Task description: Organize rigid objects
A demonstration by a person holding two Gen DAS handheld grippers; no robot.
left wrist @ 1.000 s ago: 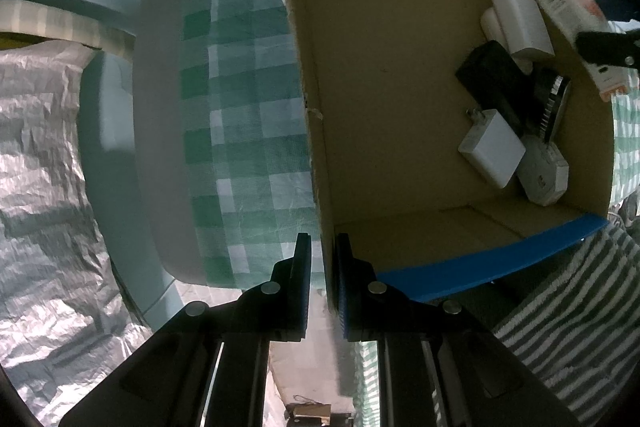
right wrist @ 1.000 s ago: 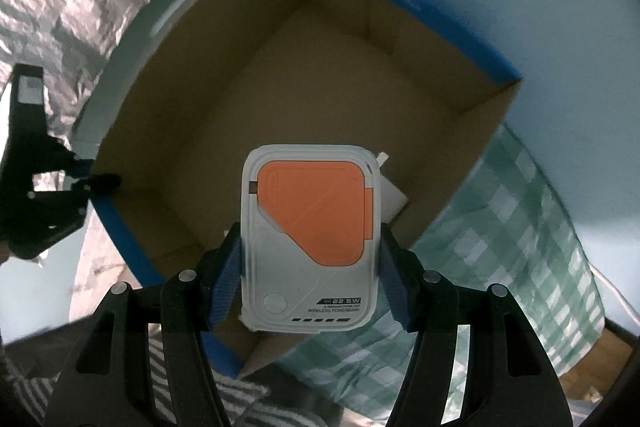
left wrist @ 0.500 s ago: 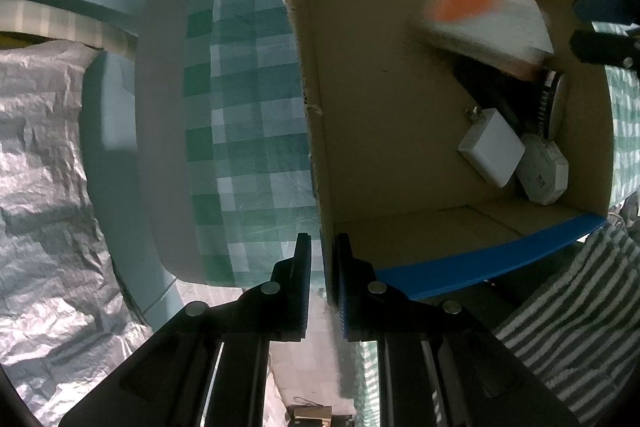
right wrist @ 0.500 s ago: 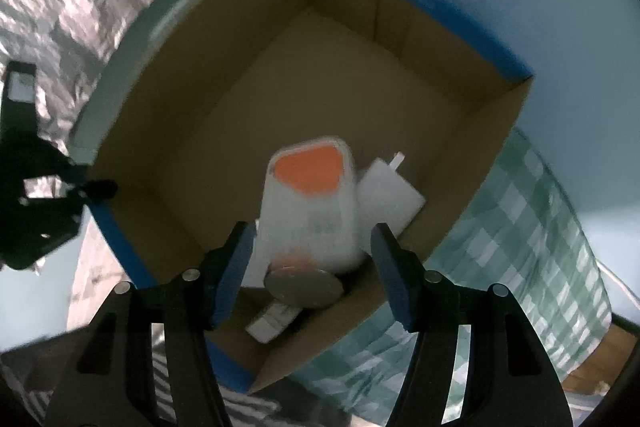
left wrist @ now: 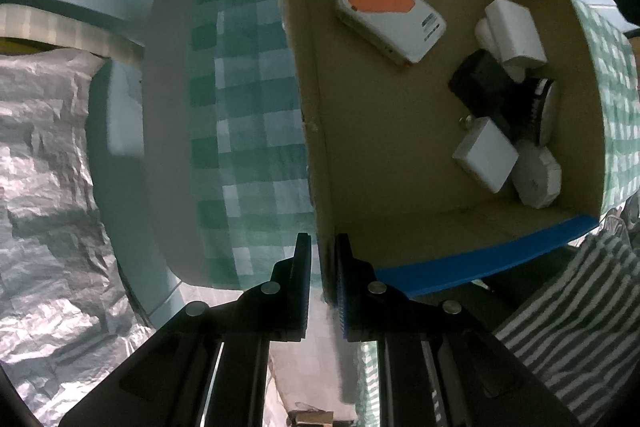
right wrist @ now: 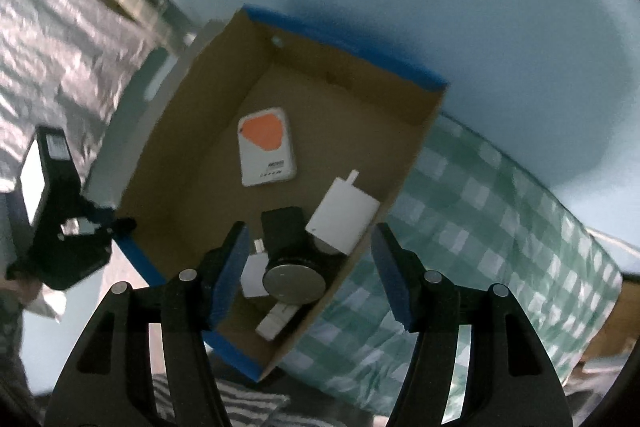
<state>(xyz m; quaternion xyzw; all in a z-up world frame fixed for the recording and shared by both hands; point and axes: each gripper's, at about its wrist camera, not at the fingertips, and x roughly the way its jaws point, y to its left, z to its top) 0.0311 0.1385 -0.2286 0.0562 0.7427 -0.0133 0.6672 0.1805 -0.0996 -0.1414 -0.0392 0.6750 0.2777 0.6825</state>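
Note:
A white power bank with an orange panel [left wrist: 390,15] lies flat on the floor of the open cardboard box [left wrist: 384,163]; it also shows in the right wrist view [right wrist: 266,151]. My left gripper [left wrist: 321,259] is shut on the box's near left wall [left wrist: 316,187]. My right gripper [right wrist: 306,259] is open and empty, raised above the box [right wrist: 192,155]. Several white chargers [left wrist: 484,155], a black block [left wrist: 480,83] and a round metal disc [right wrist: 294,283] lie at the box's right side.
The box stands on a green-checked cloth [left wrist: 240,131] that also shows in the right wrist view [right wrist: 480,227]. Crinkled silver foil [left wrist: 44,187] covers the left. A striped towel [left wrist: 572,327] lies at the lower right. The left gripper's body [right wrist: 56,219] shows at the box's edge.
My right gripper has opened and let go of the power bank, which fell into the box and now lies flat. The right gripper has pulled back from the box. The left gripper keeps its hold.

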